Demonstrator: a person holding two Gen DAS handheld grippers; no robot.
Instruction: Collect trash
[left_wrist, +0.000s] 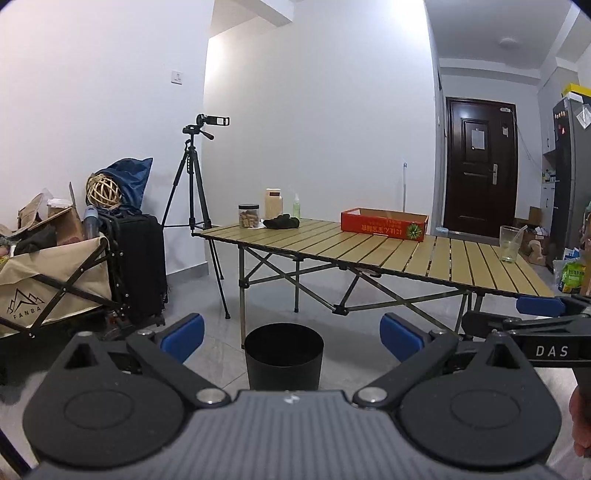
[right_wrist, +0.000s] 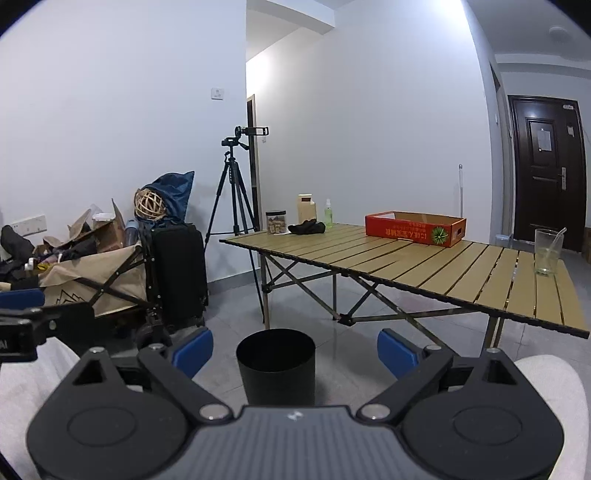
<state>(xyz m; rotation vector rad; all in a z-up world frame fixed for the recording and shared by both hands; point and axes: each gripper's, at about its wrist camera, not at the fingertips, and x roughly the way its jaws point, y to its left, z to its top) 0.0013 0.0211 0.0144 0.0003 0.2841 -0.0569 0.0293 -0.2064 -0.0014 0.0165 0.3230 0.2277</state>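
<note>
Grey floor – black bin (left_wrist: 283, 356) upright, mouth up.

Matt black bin (left_wrist: 283, 357), slatted wooden table (left_wrist: 369, 251), glossy tiled floor (left_wrist: 221, 354)

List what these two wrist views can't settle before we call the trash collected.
- Black bin interior: both views look at it from the side; its wall hides any contents.
- Red box interior: low angle, its front wall hides it in both views.
- Floor beside the bin: left gripper and right gripper bodies cover it.
- Box print: upside down, too small to read.
- Glass contents: too faint to tell.
</note>
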